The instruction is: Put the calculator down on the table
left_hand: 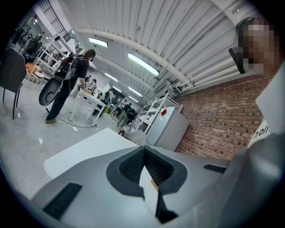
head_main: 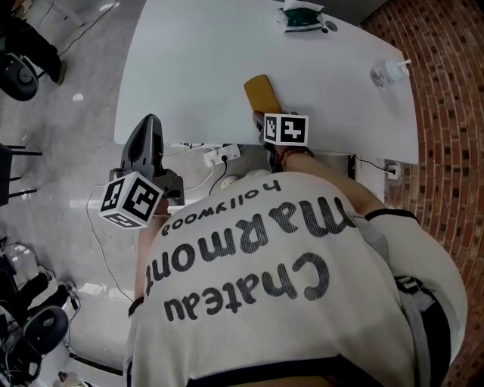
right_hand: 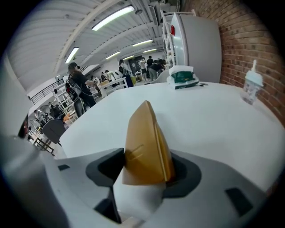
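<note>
The calculator [head_main: 261, 94], flat and golden-brown, is at the near edge of the white table [head_main: 227, 53]. In the right gripper view the calculator [right_hand: 144, 147] stands tilted on its edge between the jaws. It leans on the right pad, and a gap shows at the left pad. My right gripper [head_main: 266, 119] is open around it. My left gripper [head_main: 149, 132] hangs off the table's near left edge, over the floor. In its own view the left gripper [left_hand: 144, 153] has its tips together and nothing held.
A green and white object [head_main: 302, 17] lies at the table's far edge. A clear cup [head_main: 389, 72] stands at the right, by the brick wall [head_main: 454, 91]. A power strip with cables [head_main: 221, 155] lies on the floor below the table edge. People stand far off.
</note>
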Demonstrator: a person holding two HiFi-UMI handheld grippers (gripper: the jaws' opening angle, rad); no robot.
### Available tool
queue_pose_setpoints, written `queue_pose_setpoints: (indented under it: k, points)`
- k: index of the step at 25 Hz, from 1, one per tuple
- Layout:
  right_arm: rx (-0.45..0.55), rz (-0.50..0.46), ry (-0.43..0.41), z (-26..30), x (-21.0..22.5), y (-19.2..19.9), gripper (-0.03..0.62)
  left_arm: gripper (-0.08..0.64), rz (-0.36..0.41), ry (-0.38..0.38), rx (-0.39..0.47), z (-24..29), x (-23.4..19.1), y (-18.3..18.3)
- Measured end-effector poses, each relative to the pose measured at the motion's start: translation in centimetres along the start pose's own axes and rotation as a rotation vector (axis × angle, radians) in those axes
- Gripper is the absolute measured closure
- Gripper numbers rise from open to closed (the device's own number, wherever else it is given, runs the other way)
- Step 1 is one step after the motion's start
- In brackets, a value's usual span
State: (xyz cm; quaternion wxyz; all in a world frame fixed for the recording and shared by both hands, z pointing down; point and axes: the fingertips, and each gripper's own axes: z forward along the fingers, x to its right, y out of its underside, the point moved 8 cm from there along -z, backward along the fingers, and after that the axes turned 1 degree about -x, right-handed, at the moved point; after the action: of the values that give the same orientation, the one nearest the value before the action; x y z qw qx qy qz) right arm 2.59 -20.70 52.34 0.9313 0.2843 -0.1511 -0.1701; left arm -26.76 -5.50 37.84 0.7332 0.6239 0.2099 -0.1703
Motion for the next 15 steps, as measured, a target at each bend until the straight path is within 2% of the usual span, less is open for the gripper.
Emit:
queue_pose_setpoints:
  k: [5,15]
  points:
    - [-0.009,0.001,0.033,-0.02,0.57,0.11,0.28,0.558,-0.003,0.004,-0.004,0.2,0.04,0.14]
    - [-0.013,0.008,0.062,-0.18,1.0,0.31,0.239,0.558,-0.006,0.011,-0.008,0.44,0.03,0.15]
